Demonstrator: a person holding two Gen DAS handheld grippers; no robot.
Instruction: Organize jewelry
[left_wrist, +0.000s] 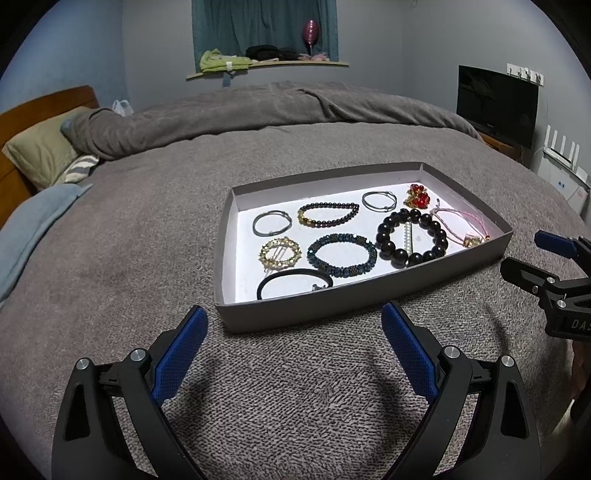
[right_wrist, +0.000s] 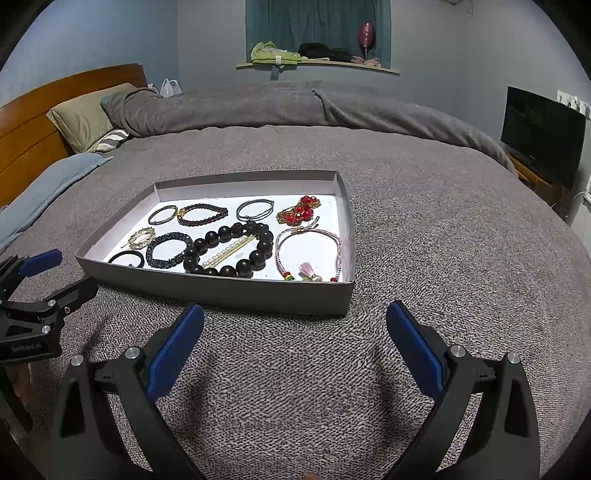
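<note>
Both the left gripper (left_wrist: 293, 325) and the right gripper (right_wrist: 295, 321) hang over the bed (left_wrist: 147, 229) with fingers spread wide and empty, just short of the shallow tray (left_wrist: 369, 291) where the bracelets (left_wrist: 341, 254) lie spaced apart, seemingly sorted

White lettering reading "GenRobot.AI" stands on the black body of the left tool (right_wrist: 55, 271) in the right wrist view, while the letters "DAS", cut off at the frame edge, stand on the right tool (left_wrist: 532, 256).
</note>
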